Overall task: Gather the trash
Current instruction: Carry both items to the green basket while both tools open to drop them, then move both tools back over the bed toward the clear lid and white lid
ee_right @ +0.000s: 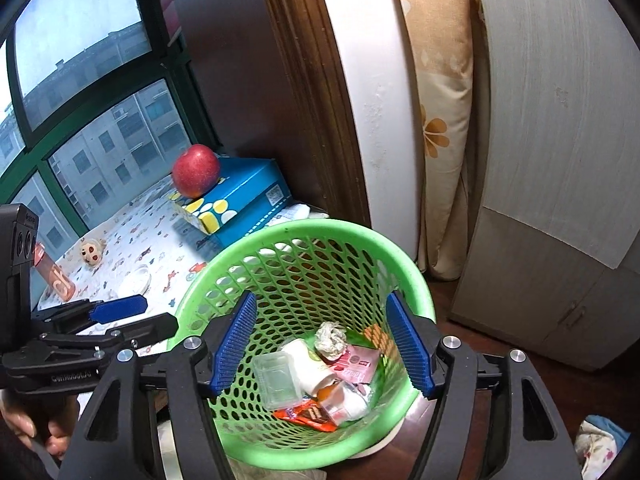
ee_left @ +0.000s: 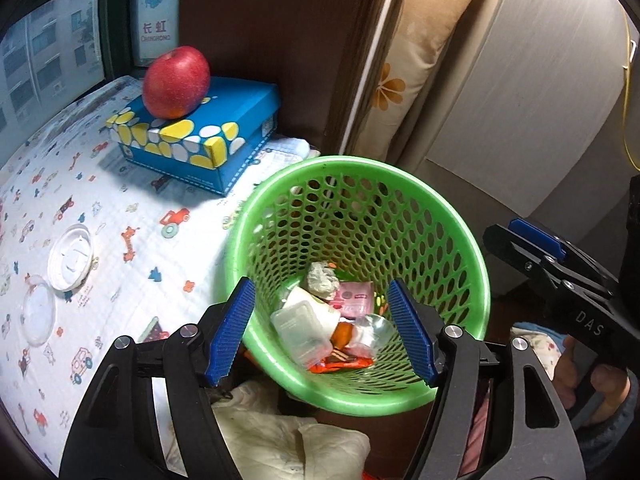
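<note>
The green basket (ee_left: 360, 280) of trash sits at twelve o'clock beyond the left gripper (ee_left: 322, 330). Both it and the right gripper (ee_right: 322, 346) stand apart, gripping nothing

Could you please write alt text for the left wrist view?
An open tool hovers over a green basket holding wrappers and plastic containers. Left of it, a patterned cloth carries a white lid and a blue box topped by a red apple.

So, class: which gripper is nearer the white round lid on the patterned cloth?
Left. The left gripper is beside the cloth holding the white round lid; the right gripper is farther, across the green basket.
</note>
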A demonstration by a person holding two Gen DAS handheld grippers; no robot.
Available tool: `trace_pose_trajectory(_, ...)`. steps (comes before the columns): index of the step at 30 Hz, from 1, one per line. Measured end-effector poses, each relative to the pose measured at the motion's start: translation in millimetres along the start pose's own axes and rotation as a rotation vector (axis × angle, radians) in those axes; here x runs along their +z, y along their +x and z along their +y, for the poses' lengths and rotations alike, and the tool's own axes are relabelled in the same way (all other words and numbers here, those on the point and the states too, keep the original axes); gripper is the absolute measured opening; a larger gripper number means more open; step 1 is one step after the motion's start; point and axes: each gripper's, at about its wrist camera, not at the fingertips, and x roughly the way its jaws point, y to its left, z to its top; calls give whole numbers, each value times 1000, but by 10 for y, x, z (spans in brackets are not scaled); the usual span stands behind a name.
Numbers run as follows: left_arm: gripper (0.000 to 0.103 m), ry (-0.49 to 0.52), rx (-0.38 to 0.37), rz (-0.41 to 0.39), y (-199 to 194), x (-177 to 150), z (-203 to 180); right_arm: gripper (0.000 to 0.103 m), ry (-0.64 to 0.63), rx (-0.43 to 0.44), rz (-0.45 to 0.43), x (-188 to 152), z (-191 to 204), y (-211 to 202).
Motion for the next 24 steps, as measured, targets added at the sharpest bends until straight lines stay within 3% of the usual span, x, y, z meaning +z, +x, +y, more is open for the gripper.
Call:
trace_pose_trajectory(13,74,-158,204,-66,-341,-104,1073,68,-72,95,27,11,629,190)
trace_pose_trajectory(24,88,-228,355,-52,-458,-311,2075,72,-152,185,75,17,1318,495)
